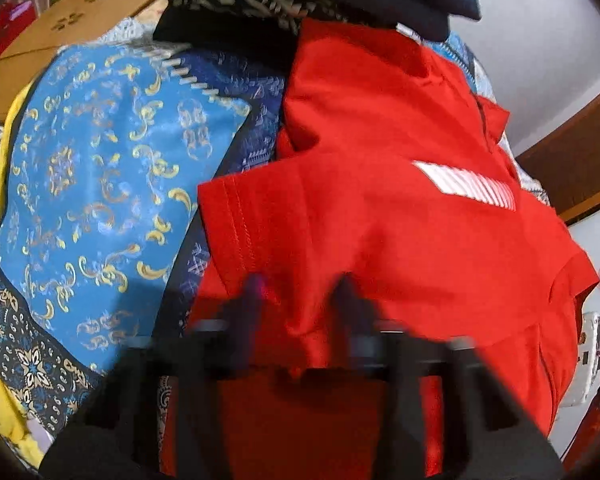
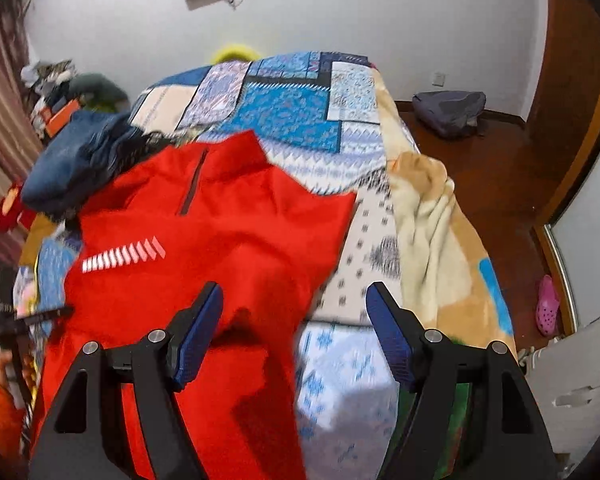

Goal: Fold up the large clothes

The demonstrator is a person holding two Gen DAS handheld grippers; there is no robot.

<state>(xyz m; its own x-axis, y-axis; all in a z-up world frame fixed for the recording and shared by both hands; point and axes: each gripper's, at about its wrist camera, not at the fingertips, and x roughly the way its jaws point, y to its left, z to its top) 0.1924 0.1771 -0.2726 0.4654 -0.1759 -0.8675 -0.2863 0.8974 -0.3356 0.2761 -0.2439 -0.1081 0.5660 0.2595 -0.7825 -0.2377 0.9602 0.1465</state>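
A large red polo shirt with a white striped chest mark lies spread on the patchwork bedspread. In the left wrist view the shirt fills the right half, with a sleeve folded toward the left. My left gripper is blurred; its fingers stand on either side of a bunched fold of the red fabric, and I cannot tell whether they pinch it. My right gripper is open above the shirt's right edge and holds nothing.
Dark blue clothes are piled at the shirt's collar end. A beige blanket lies along the bed's right side. A backpack and a pink shoe are on the wooden floor. A cardboard box sits behind the bedding.
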